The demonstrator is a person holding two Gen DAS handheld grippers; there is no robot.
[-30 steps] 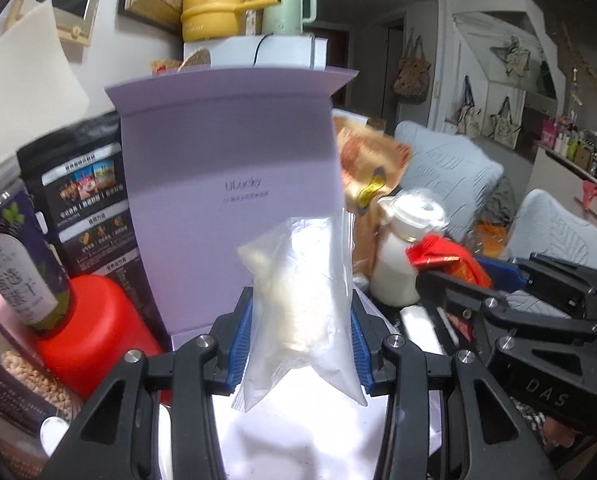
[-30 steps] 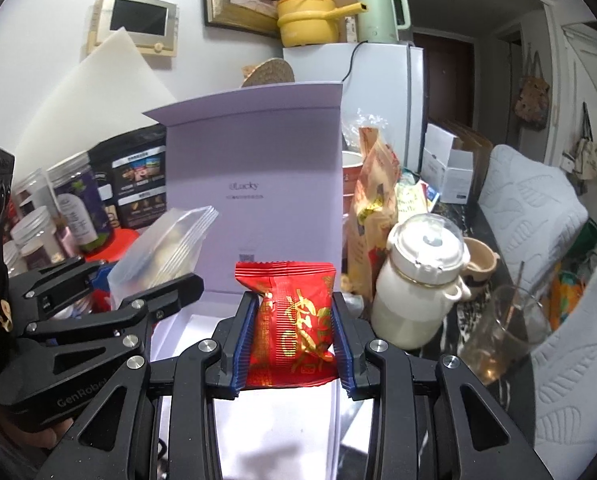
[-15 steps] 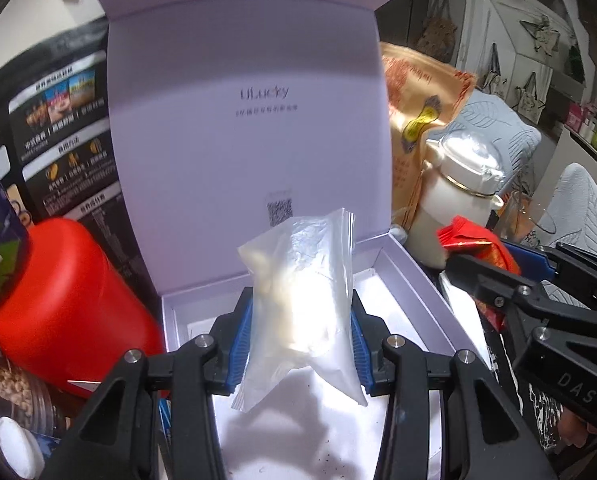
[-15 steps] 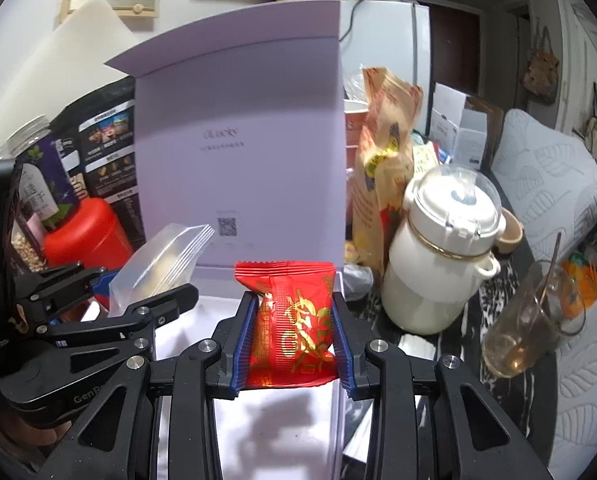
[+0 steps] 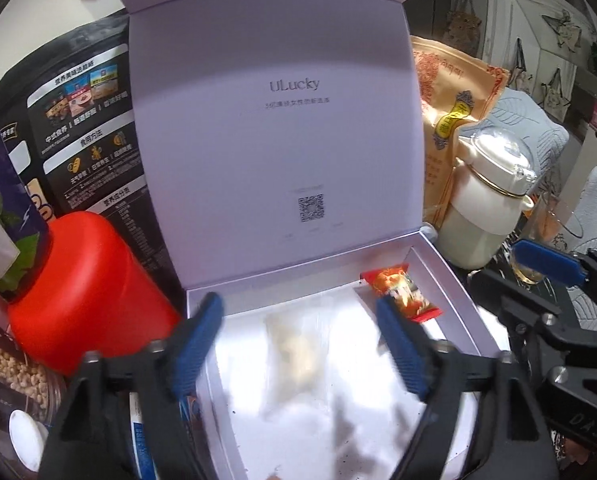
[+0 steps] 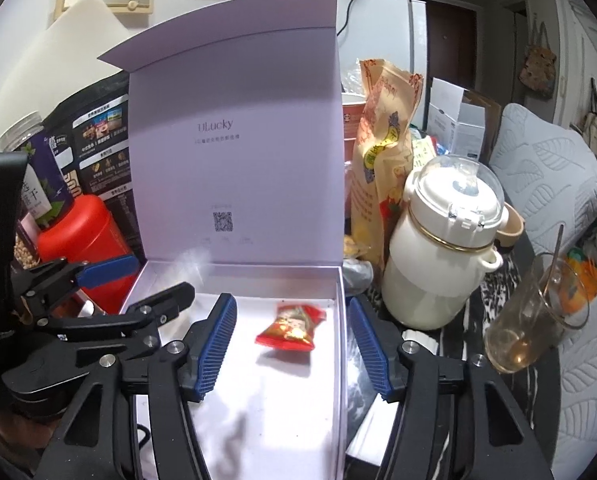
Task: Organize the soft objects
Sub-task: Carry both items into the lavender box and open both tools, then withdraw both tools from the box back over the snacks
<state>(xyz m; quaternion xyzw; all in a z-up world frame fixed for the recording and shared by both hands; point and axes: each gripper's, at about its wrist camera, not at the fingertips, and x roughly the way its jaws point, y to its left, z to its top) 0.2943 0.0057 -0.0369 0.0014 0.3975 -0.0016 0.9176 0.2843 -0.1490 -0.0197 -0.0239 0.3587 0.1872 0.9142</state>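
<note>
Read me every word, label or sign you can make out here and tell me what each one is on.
"ULucky": inside the raised lid of the lilac box.
"DAS": on the black right tongs.
QR code on the lid: not scannable.
Small line under "ULucky": too small.
Black pouch and purple-label jar: Chinese text, too blurred.
Red snack packet: blurred.

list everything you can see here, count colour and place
lilac cardboard gift box: 1, lid upright, centre
clear plastic bag of pale pieces: 1, in the box, middle
red foil snack packet: 1, in the box, right side
red round canister: 1, left of box
black printed food pouch: 1, behind canister
orange printed snack bag: 1, right of lid
cream lidded jug: 1, right of box
glass cup with a spoon: 1, far right
left gripper: black, blue pads, open, jaws just opened over the bag
right gripper: same, open, jaws just opened over the packet
</note>
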